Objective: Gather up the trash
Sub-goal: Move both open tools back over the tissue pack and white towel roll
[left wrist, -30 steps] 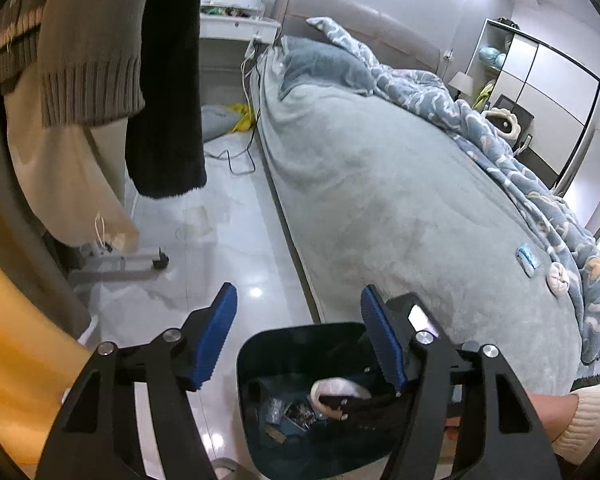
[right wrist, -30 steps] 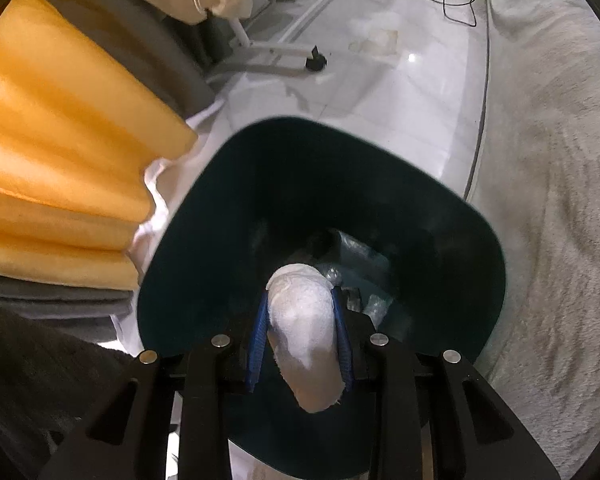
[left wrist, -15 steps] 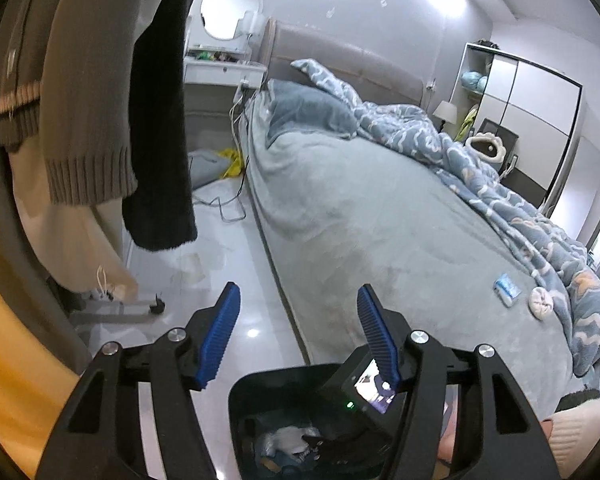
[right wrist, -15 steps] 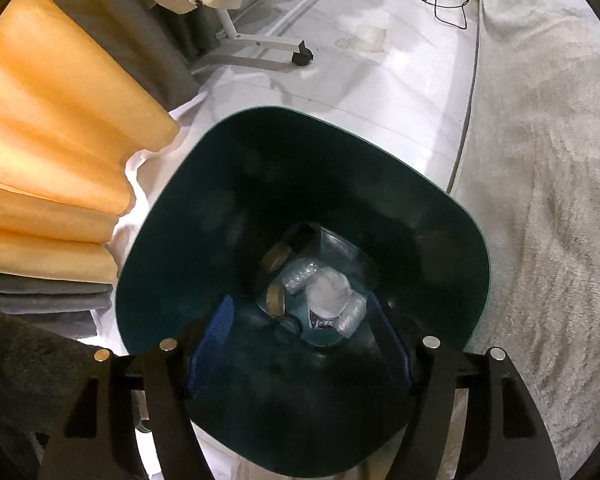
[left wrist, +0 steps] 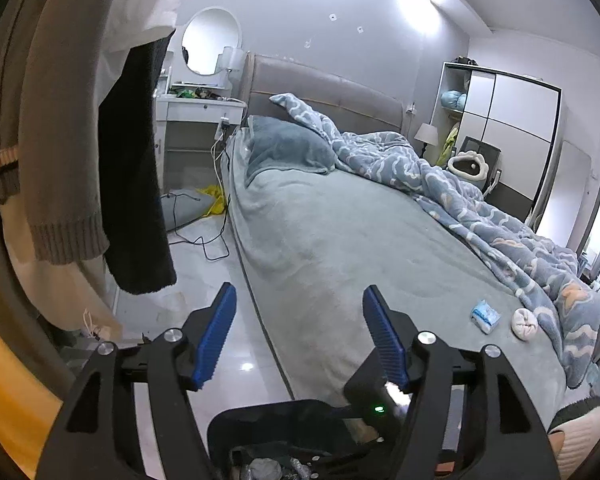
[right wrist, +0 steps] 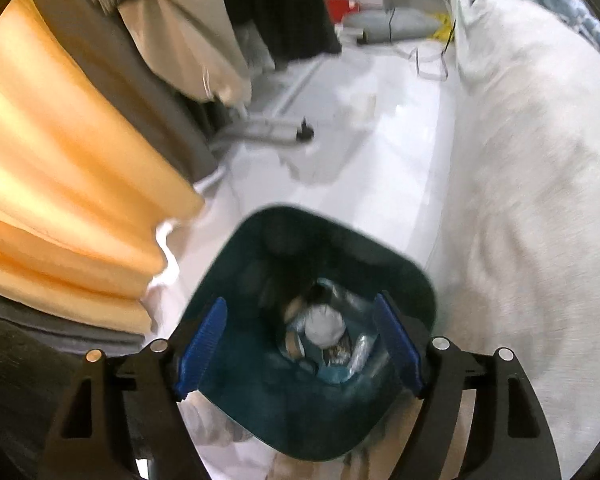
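Below the right gripper's (right wrist: pixel 298 350) opening, empty fingers, a crumpled white wad (right wrist: pixel 324 326) among bin (right wrist: pixel 240 384) litter

One bin (right wrist: pixel 260 392); one blue packet (left wrist: pixel 485 315), one white wad (left wrist: pixel 524 322) on one bed (left wrist: pixel 340 240); two grippers.

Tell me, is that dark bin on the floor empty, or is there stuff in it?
Not empty. The bin has a white crumpled wad and some shiny wrappers at its bottom, though most of its depth is unfilled.
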A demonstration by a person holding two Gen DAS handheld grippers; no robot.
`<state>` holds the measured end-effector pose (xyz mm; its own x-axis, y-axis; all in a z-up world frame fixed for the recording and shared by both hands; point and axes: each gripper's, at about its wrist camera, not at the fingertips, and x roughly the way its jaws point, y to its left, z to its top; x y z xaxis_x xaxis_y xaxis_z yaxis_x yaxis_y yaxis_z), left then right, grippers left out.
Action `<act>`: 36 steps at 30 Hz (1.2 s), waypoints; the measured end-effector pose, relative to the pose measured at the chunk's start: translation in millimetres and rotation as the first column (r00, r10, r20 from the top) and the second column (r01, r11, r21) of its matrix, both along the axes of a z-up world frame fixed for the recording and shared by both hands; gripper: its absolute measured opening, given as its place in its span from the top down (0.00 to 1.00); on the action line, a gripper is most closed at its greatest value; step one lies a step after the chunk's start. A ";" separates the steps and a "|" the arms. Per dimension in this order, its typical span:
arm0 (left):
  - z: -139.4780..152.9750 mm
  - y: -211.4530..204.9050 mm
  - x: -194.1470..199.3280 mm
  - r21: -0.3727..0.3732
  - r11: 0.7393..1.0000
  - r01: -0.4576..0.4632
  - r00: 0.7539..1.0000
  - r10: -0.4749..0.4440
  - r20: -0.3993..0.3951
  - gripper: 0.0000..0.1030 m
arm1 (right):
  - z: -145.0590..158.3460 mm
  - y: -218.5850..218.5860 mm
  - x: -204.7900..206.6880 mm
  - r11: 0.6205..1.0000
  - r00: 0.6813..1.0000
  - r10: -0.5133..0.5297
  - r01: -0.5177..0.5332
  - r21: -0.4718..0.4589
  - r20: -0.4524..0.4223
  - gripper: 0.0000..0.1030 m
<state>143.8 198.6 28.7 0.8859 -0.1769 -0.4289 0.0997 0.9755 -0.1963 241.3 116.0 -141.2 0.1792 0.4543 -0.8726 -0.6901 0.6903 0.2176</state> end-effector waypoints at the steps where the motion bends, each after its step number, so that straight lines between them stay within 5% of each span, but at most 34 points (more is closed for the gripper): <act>1: 2.1 -3.0 0.8 -0.005 1.000 0.001 1.000 -0.001 0.006 0.30 | 4.8 -2.3 0.9 1.000 1.000 -0.005 0.005 0.009 0.016 0.25; 5: 10.1 -15.8 5.1 -0.016 1.000 0.015 1.000 -0.014 0.018 0.23 | 28.2 -26.6 4.9 0.996 0.995 -0.064 0.059 0.071 0.075 0.15; 36: 14.5 -130.8 47.1 -0.044 0.992 0.116 0.993 -0.116 0.002 0.05 | 93.1 -190.3 25.9 0.957 0.907 -0.289 0.269 0.106 0.307 0.15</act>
